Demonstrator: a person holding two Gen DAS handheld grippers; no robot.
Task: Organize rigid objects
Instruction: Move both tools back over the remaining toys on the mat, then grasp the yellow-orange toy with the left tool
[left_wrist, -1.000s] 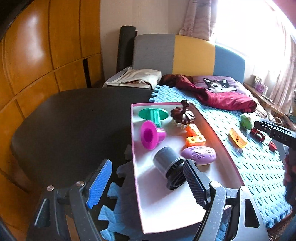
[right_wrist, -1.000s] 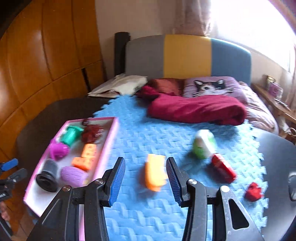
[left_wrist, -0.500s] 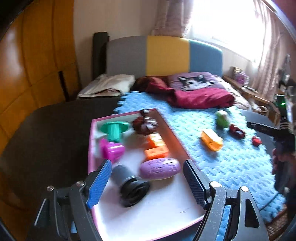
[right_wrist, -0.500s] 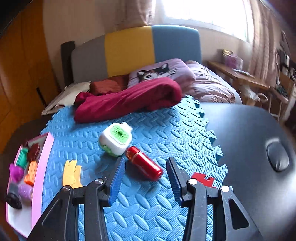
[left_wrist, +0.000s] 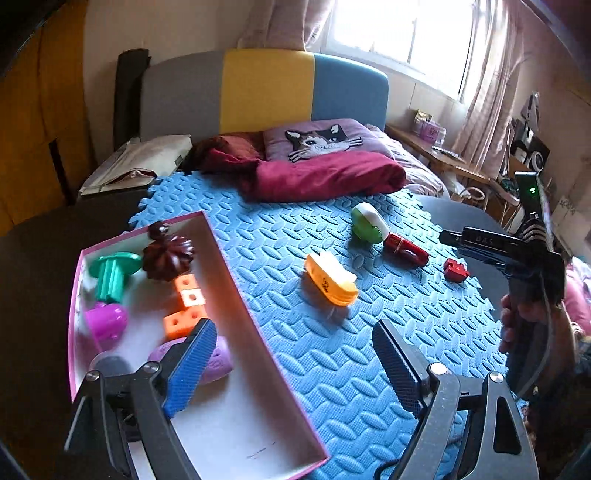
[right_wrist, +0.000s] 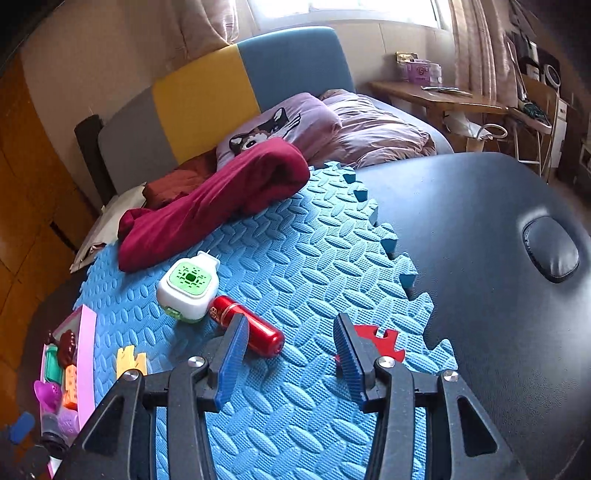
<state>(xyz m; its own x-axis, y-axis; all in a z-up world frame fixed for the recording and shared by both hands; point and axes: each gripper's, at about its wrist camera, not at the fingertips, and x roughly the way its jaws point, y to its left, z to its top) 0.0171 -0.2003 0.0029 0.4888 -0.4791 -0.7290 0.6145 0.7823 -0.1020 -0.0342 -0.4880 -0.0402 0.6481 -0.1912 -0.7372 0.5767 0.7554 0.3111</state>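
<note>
- The left gripper (left_wrist: 291, 363) hangs low over the near edge of the scene with its jaws spread wide and nothing between them; its left finger (left_wrist: 190, 369) overlaps the pink-rimmed tray (left_wrist: 236, 284), its right finger sits over the blue foam mat (left_wrist: 295, 236).
- The right gripper (right_wrist: 290, 356) also stands wide apart and empty, tilted down toward the mat; in the left view it shows from the side, held by a hand (left_wrist: 524, 325) at the right edge.
- Just beyond the right gripper's fingers lie a red cylinder (right_wrist: 245, 325), partly covered by the left finger, and a small red piece (right_wrist: 382, 341), partly covered by the right finger.
- Touching the cylinder's far end is a white-and-green device (right_wrist: 188, 286).
- An orange-yellow block (left_wrist: 330, 278) lies alone on the mat, between the tray and the red things.
- In the tray sit a purple oval (left_wrist: 218, 358), half hidden by the left finger, a grey cylinder (left_wrist: 110, 365) cut off by the gripper body, orange cubes (left_wrist: 184, 306), a magenta spool (left_wrist: 105, 323), a green spool (left_wrist: 110, 271) and a dark brown ridged toy (left_wrist: 168, 253).
- Farthest, a maroon cloth (left_wrist: 325, 175) rests on the mat's far edge, in front of a cat pillow (left_wrist: 317, 138).
</note>
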